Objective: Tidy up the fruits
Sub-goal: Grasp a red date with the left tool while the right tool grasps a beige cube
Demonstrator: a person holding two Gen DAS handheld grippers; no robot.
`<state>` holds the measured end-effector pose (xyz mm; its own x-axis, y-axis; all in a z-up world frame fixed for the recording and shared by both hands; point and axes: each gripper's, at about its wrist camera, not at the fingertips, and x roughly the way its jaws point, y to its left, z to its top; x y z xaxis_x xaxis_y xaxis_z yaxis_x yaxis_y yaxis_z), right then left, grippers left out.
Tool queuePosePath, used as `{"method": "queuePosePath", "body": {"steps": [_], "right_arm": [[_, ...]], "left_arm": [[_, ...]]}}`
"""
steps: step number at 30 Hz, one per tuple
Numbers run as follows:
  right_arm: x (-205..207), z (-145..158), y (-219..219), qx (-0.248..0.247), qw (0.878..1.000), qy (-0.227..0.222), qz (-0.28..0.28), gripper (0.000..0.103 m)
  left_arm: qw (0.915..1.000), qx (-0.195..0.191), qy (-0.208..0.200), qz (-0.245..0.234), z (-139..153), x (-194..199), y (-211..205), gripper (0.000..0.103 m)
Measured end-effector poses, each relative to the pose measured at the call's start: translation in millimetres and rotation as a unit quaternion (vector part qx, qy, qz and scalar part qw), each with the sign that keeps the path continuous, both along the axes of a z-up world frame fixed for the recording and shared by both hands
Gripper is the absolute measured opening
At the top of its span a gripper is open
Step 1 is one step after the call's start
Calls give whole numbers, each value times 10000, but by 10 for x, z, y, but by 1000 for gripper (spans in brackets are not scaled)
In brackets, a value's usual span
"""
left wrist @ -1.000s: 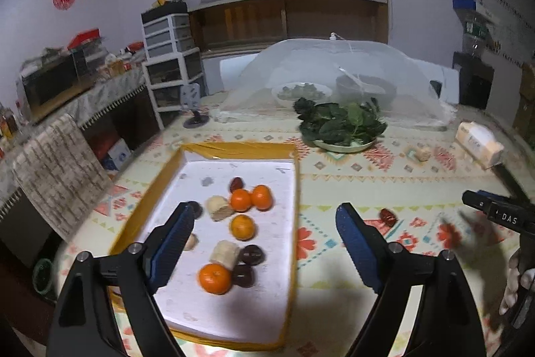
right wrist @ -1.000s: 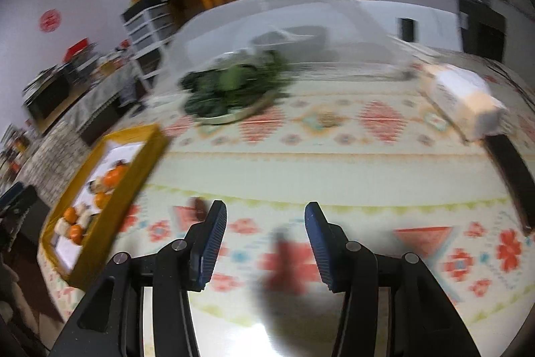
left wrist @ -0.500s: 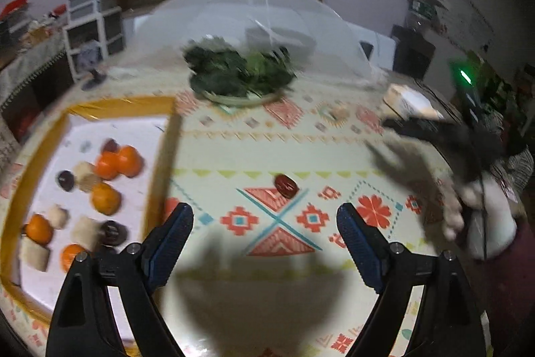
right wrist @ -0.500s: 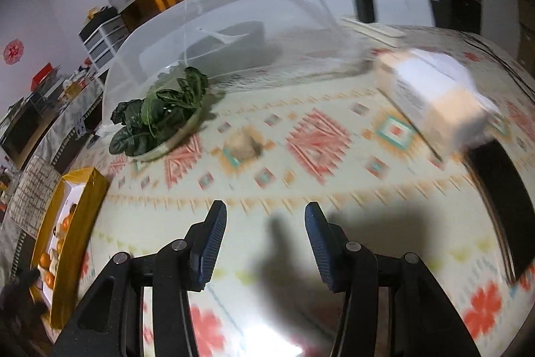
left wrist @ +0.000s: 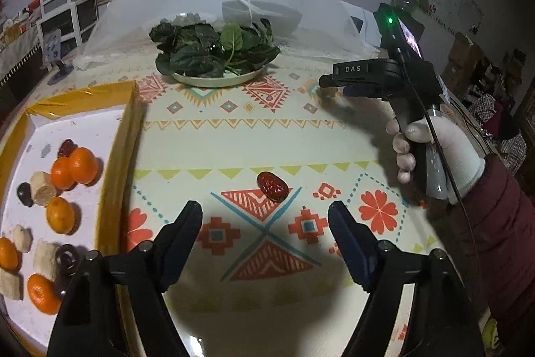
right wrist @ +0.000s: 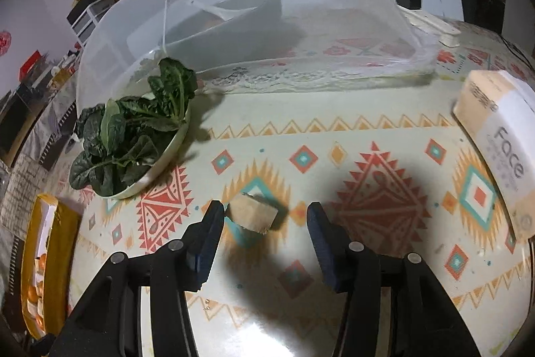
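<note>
A red date (left wrist: 272, 185) lies on the patterned tablecloth just ahead of my open, empty left gripper (left wrist: 265, 216). A yellow-rimmed tray (left wrist: 120, 136) at the left holds several oranges (left wrist: 83, 164), pale banana chunks (left wrist: 42, 191) and dark dates (left wrist: 67, 258). My right gripper (right wrist: 265, 216) is open; a pale banana chunk (right wrist: 254, 216) lies on the cloth between its fingertips, near the left finger (right wrist: 209, 235). The right gripper also shows in the left wrist view (left wrist: 334, 82), held by a gloved hand.
A plate of dark leafy greens (left wrist: 214, 51) (right wrist: 133, 136) stands mid-table. Behind it a white mesh food cover (right wrist: 247, 5) stands over a bowl. A tissue box (right wrist: 501, 139) lies at the right. The tray edge (right wrist: 43, 256) shows at the far left.
My left gripper swung right from over the tray to the date on the cloth. My right gripper moved forward across the table until the banana chunk came between its fingers.
</note>
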<state>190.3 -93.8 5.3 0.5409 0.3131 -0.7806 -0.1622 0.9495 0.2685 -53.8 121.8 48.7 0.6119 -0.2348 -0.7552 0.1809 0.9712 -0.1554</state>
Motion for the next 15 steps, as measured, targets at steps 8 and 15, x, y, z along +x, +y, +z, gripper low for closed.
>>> {"method": "queuePosePath", "body": {"steps": [8, 15], "right_arm": [[-22, -16, 72, -61, 9999, -129, 90, 11], [-207, 91, -150, 436, 9989, -161, 73, 11]], "left_arm": [[9993, -159, 325, -44, -184, 250, -54, 77], [9991, -96, 404, -32, -298, 498, -138, 58]]}}
